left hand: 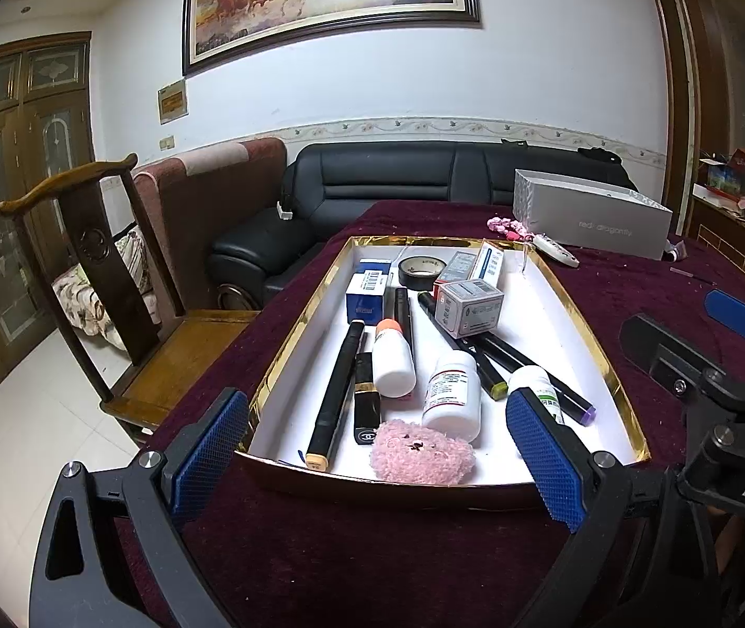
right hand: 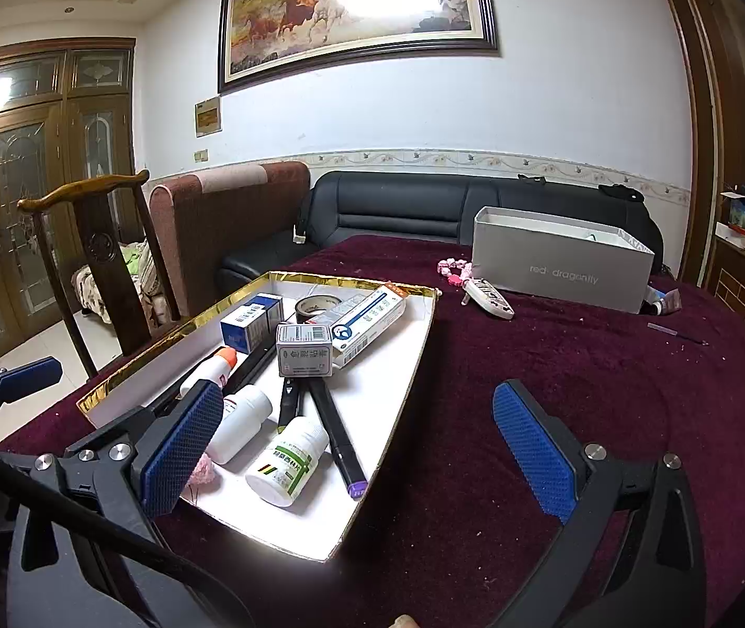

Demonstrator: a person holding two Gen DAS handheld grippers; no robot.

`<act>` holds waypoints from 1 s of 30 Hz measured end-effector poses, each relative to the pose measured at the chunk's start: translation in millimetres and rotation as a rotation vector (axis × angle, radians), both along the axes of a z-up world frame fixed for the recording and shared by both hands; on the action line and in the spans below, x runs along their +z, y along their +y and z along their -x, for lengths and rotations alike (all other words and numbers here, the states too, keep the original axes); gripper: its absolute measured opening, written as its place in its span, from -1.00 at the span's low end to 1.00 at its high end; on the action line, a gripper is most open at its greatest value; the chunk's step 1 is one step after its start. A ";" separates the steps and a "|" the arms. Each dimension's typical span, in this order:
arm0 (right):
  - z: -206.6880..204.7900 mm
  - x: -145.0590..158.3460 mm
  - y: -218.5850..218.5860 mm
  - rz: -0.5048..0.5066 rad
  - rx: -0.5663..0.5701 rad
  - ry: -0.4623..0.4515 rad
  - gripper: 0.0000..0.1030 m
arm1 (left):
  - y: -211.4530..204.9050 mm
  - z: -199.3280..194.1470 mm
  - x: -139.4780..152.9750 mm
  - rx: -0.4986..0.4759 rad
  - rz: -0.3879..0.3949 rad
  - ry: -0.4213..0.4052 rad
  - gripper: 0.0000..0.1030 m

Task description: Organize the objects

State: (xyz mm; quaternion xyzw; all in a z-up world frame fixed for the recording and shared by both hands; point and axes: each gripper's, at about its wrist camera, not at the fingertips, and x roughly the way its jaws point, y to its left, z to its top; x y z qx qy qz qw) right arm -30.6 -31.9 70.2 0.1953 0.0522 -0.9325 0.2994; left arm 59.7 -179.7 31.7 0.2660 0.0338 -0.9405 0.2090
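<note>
Covering the table is a dark red cloth [left hand: 634, 282], the largest thing in both views. On it, at the centre of the left wrist view, sits a shallow white tray [left hand: 550, 314] with a gold rim, holding most of the small things. Beyond it, at two o'clock, stands an open grey box [left hand: 592, 222], well apart from the tray.

Inside the tray, several black markers [left hand: 333, 392] lie lengthwise. A grey carton [left hand: 469, 306] rests on top of two of them near the middle. At the far end, twelve o'clock, are a blue and white carton [left hand: 367, 293], a roll of dark tape [left hand: 421, 271] and a long white carton [left hand: 488, 261]. Toward six o'clock lie three white pill bottles [left hand: 451, 397], one with an orange cap, a black lipstick [left hand: 365, 397] and a fluffy pink puff [left hand: 422, 452] against the near wall.

Outside the tray, between it and the grey box, a pink beaded string [right hand: 455, 268] and a small white remote [right hand: 487, 298] lie on the cloth.

At six o'clock the left gripper [left hand: 372, 463] hovers over the tray's near end, fingers spread wide, holding nothing. In its own view the right gripper [right hand: 359, 447] hangs over the tray's near right corner, fingers equally wide and empty.
</note>
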 end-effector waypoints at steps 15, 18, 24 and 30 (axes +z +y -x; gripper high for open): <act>0.5 -1.5 0.0 0.000 0.003 -0.007 1.00 | 0.2 -0.2 -1.3 -0.008 -0.003 -0.001 0.88; 0.6 -1.7 0.2 0.000 0.003 -0.007 1.00 | 0.1 0.0 -1.4 -0.010 -0.005 -0.002 0.88; 0.8 -1.6 0.2 0.000 0.004 -0.008 1.00 | 0.4 -0.9 -0.8 -0.005 0.001 0.001 0.88; 1.5 -1.9 1.1 0.004 0.005 -0.009 1.00 | 0.9 -3.4 -0.6 -0.004 0.009 0.012 0.88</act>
